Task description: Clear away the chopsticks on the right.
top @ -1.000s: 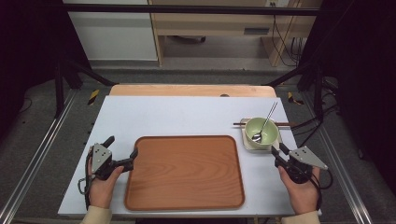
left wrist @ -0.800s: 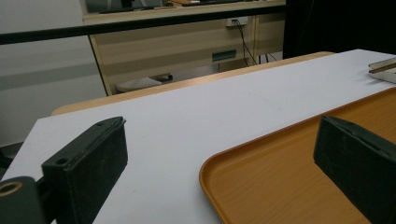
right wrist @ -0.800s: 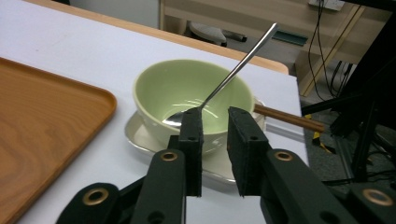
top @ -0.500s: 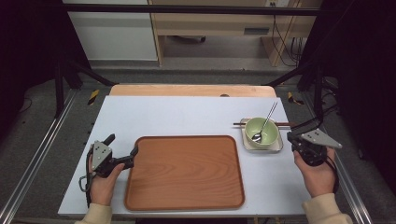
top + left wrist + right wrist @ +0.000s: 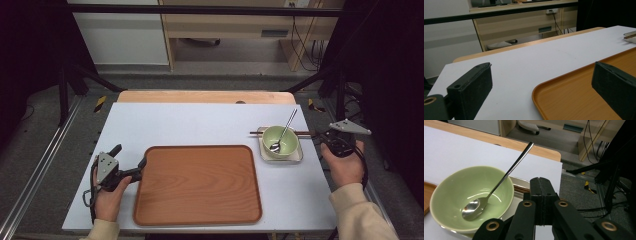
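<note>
A white table point(image 5: 200, 125) carries a brown tray point(image 5: 198, 183) at its near middle; to the tray's far right a small metal dish point(image 5: 296, 156) holds a green bowl point(image 5: 286, 145) with a spoon point(image 5: 283, 132) leaning inside; the left gripper point(image 5: 131, 161), jaws spread, straddles the tray's left rim; the right gripper point(image 5: 541, 195), jaws pressed together and empty, hangs just right of the bowl.

Left hand-held gripper point(image 5: 141, 165) gapes, right hand-held gripper point(image 5: 541, 185) pressed together
</note>
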`<state>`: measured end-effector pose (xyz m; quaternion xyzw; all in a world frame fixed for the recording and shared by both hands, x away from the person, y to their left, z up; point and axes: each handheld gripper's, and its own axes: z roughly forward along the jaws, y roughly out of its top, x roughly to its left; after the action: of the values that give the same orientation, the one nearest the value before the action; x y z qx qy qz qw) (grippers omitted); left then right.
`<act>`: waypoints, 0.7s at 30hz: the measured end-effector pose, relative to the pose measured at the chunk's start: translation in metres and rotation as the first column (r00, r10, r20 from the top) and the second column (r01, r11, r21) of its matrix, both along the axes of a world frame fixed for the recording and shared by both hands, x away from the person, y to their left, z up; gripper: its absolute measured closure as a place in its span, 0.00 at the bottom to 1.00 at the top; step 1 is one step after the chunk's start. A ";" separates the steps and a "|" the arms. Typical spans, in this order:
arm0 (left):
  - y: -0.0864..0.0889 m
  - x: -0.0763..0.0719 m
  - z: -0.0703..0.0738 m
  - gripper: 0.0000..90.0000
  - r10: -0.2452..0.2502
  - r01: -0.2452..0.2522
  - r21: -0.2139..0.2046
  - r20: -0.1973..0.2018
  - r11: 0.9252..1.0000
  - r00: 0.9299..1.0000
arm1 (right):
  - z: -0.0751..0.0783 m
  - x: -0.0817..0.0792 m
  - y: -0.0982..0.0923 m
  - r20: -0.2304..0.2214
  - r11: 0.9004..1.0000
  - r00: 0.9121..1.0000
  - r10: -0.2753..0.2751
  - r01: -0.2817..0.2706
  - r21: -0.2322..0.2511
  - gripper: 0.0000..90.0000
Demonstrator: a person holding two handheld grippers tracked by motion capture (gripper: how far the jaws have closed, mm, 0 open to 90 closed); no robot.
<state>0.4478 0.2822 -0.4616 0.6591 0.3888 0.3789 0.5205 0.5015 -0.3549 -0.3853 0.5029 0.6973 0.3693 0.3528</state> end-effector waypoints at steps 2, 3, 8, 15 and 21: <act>0.001 0.000 0.000 0.03 0.003 -0.003 0.005 -0.003 1.000 1.000 | 0.000 0.002 0.000 -0.004 1.000 1.000 -0.001 0.001 0.002 1.00; 0.001 0.001 -0.001 0.03 0.006 -0.006 -0.003 -0.007 1.000 1.000 | 0.001 0.007 -0.002 -0.015 1.000 1.000 0.005 -0.005 -0.001 1.00; 0.001 0.000 -0.001 0.03 0.012 -0.012 0.005 -0.005 1.000 1.000 | -0.001 0.011 -0.002 -0.031 1.000 0.999 0.019 -0.019 -0.002 1.00; 0.010 -0.008 -0.004 0.03 0.048 -0.048 0.018 -0.015 0.999 0.999 | -0.006 0.011 -0.007 -0.052 1.000 0.999 0.010 -0.010 -0.003 1.00; 0.015 -0.006 -0.004 0.04 0.068 -0.068 -0.021 -0.019 0.997 0.998 | -0.005 0.031 -0.009 -0.073 1.000 0.997 0.006 -0.007 -0.018 1.00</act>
<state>0.4419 0.2975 -0.4660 0.6434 0.4197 0.3861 0.5107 0.5322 -0.3643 -0.3904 0.5106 0.7146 0.3457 0.3305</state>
